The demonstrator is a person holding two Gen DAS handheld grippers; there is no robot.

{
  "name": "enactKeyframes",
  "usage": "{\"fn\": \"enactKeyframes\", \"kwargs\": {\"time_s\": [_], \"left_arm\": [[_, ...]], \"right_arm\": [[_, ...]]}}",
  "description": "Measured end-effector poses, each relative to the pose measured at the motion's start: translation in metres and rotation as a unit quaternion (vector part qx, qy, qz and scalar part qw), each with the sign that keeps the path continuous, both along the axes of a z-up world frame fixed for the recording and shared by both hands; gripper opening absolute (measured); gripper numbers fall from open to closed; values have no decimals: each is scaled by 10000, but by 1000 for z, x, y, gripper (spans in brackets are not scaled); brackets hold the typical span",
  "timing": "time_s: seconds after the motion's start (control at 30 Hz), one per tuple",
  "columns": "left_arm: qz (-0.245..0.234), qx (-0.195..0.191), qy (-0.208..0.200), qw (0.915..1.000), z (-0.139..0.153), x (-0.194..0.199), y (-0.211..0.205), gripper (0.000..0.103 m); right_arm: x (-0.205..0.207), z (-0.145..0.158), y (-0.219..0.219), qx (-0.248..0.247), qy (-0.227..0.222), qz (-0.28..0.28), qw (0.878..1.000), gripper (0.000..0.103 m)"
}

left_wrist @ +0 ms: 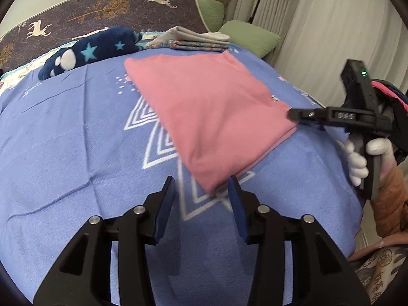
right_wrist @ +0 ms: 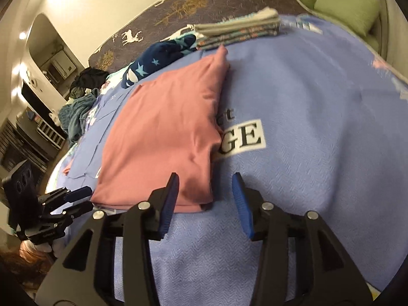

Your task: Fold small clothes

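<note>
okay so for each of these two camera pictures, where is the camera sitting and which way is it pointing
Left wrist: on the left gripper, looking across the blue blanket at the pink cloth; its open fingers and the gloved right hand show.
Right wrist: on the right gripper, facing the pink cloth; its open fingers show, left gripper at lower left.
Both share the cloth, blanket, and folded stack.

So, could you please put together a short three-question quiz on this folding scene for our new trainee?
1. True or false: the left gripper is shut on the pink garment.
2. The stack of folded patterned clothes lies: A) beyond the pink garment, B) on top of it, C) under it.
3. Fill in: the pink garment rests on a ____ blanket.

Key: 1 false, its jaws are open; 2 A; 3 blue.
</note>
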State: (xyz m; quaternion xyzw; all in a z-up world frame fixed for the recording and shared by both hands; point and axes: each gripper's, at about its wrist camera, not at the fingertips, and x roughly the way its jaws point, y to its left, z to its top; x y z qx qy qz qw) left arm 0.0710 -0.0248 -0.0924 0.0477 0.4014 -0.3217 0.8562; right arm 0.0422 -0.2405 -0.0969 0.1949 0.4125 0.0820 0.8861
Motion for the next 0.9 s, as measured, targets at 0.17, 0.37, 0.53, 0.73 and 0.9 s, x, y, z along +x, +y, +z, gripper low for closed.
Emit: {"fn": "enactKeyframes", "kwargs": {"time_s": [0.17,0.37,0.53,0.73,0.9], "left_arm": [[-444,207,-382,9981,8,-12,-20,19],[-370,461,-55,9982,-8,-4,-14,0],[-216,626,-170,9977,-6,-13,-4,0],[54,254,-232,9994,6,-5,7,12],[-14,217,-83,9997,-2,12,-9,14]], "right_arm": [[-5,17,7,276,-345,150,9989,8],[-6,17,0,238,-145,111,9995,9],[-10,-6,-7,319,212,-34,9993,16],[-18,25,12,-265,-370,91,9989,25],[-6,16,40,2,-348,727,9967,27]]}}
